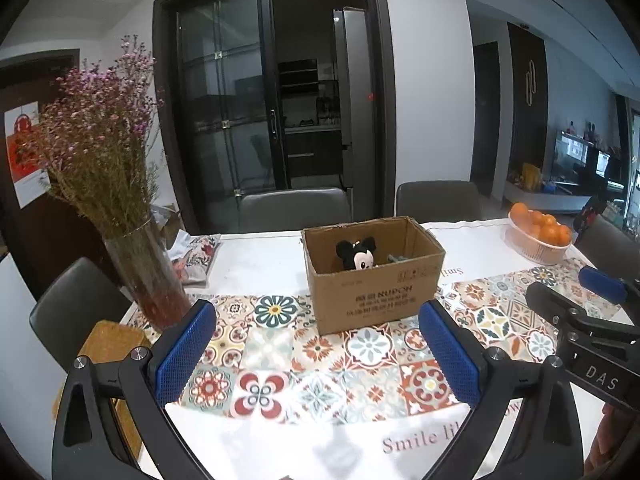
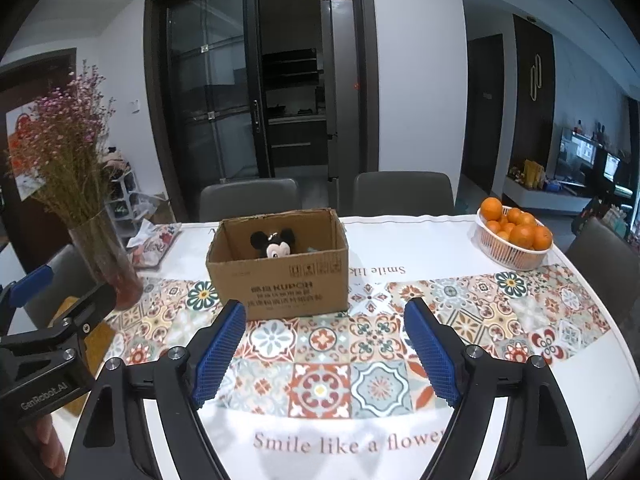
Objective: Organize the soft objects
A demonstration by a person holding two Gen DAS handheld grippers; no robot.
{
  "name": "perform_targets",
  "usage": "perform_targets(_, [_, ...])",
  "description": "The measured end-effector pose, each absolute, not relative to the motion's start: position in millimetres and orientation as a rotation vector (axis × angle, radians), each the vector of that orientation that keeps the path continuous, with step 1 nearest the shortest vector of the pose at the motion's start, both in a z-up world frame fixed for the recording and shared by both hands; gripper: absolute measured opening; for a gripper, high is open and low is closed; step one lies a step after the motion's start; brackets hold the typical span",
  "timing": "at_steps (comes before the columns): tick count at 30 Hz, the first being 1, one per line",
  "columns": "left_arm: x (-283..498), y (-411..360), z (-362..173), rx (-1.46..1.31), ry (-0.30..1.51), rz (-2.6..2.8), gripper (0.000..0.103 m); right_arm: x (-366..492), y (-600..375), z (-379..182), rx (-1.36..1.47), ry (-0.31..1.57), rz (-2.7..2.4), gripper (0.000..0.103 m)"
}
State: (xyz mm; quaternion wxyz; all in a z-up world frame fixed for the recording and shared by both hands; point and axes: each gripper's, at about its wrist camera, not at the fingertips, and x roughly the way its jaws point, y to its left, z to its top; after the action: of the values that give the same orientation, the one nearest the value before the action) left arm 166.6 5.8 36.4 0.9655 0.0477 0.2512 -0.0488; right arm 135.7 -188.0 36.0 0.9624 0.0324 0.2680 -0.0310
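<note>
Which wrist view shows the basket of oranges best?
The right wrist view: the basket of oranges sits whole and unobstructed on the table. In the left wrist view it lies nearer the distorted edge.

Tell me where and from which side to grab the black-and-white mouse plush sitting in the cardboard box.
Grip the black-and-white mouse plush by its round head, coming straight down through the open top of the brown cardboard box. Only the head and ears show above the near wall, so a side approach is blocked.
</note>
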Motion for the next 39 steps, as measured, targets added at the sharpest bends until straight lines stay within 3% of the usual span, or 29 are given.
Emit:
perform_targets(20, [47, -10, 45, 0.074, 0.484, -0.107, 0.103, 22, -205, 44, 0.075, 0.508, -0.039, 0.087])
perform_targets(39, [9, -18, 54, 0.095, 0.437, -0.1, 0.103, -9, -210, 49, 0.076, 0.489, -0.025, 0.087])
